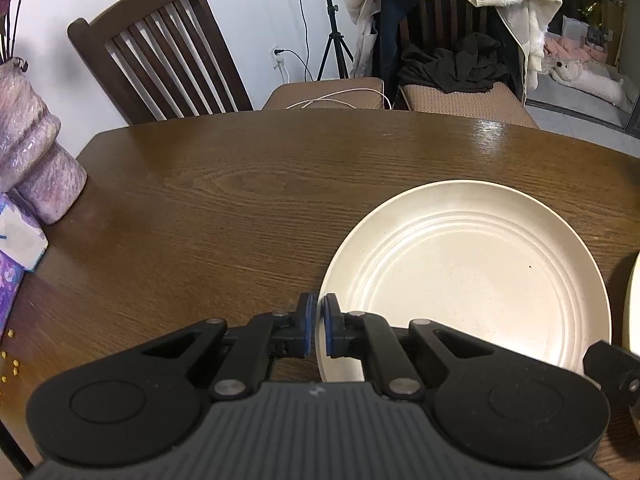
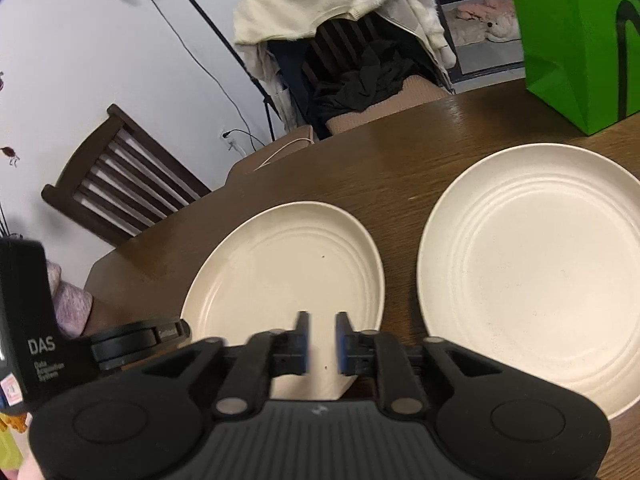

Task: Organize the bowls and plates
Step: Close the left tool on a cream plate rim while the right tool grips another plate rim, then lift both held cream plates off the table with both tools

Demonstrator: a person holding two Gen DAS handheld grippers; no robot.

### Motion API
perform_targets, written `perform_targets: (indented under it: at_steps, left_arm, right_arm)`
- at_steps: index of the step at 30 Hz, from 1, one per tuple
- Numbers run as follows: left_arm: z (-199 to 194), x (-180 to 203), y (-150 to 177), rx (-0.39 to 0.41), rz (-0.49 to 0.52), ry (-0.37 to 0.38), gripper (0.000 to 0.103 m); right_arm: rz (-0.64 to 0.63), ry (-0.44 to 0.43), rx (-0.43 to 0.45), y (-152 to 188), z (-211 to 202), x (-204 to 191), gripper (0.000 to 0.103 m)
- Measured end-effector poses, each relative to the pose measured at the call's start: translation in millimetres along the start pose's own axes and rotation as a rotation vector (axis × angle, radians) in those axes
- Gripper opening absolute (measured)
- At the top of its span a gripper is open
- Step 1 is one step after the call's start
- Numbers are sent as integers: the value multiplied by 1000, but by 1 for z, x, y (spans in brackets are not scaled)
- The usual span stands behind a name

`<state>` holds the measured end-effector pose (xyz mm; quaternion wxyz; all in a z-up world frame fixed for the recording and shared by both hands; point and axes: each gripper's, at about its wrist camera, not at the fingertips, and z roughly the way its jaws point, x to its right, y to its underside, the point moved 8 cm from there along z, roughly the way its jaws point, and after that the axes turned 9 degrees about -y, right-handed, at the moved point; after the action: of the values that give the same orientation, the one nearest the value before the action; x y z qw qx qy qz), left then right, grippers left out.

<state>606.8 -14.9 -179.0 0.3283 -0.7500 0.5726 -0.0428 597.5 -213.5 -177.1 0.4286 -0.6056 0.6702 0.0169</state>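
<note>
Two cream plates on the table, one being pinched.
Left gripper (image 1: 319,326) clamps the near rim of the left plate (image 1: 472,280); right gripper (image 2: 322,340) hovers spread over it. Next, probably: lift it onto the right plate (image 2: 536,272).

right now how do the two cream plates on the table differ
The left plate has the left claw shut on its left rim; the right plate has no claw on it in view. The right claw, jaws apart, hangs over the left plate's near edge, beside the right plate. The right plate lies nearer the green bag. Both are cream, round, ringed, empty and upright on the wooden table.
</note>
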Motion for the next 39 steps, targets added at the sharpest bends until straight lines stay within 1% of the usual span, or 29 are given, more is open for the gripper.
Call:
perform_targets:
  at_steps: [1, 2, 3, 6, 9, 11, 13, 15, 16, 17, 22, 24, 25, 26, 28, 39]
  left_arm:
    - [0, -1, 0, -1, -3, 4, 8]
    - [-1, -2, -1, -1, -7, 10, 8]
    - [-1, -4, -2, -1, -11, 14, 8]
    - [-2, -8, -2, -3, -23, 25, 9]
    - [-4, -10, -3, 4, -21, 11, 9]
    - [-4, -10, -3, 4, -26, 15, 9]
    - [-3, -9, -3, 8, -24, 23, 9]
    - [-2, -7, -3, 6, -18, 25, 10]
    - [-1, -6, -2, 4, -15, 23, 10]
    - [1, -5, -2, -2, -14, 21, 10]
    - [4, 2, 1, -13, -4, 22, 9]
    - [4, 2, 2, -10, 0, 15, 9]
    - [4, 3, 2, -9, 3, 15, 9]
    - [4, 3, 2, -9, 7, 14, 9]
    - [4, 3, 3, -7, 10, 11, 8]
    - [3, 3, 3, 19, 23, 10, 7]
  right_arm:
    - [-3, 10, 10, -2, -2, 1, 36]
    - [-5, 16, 22, -3, -5, 1, 47]
    - [-8, 22, 30, -4, -7, 1, 49]
    - [-16, 51, 35, -5, -10, 2, 48]
    - [1, 78, 40, -6, -14, 6, 48]
    - [5, 74, 41, -5, -14, 6, 46]
    - [7, 77, 23, -3, -8, 7, 45]
    - [21, 84, -7, 0, 0, 11, 37]
    - [29, 87, -20, 2, 5, 13, 29]
    - [36, 89, -26, 3, 8, 13, 25]
    - [37, 117, 16, 7, 14, 14, 23]
    - [31, 119, 24, 8, 17, 16, 19]
    - [30, 121, 27, 8, 18, 17, 16]
    - [30, 124, 26, 8, 19, 20, 12]
    - [26, 128, 7, 10, 23, 23, 9]
    - [3, 120, 36, 7, 18, 18, 9]
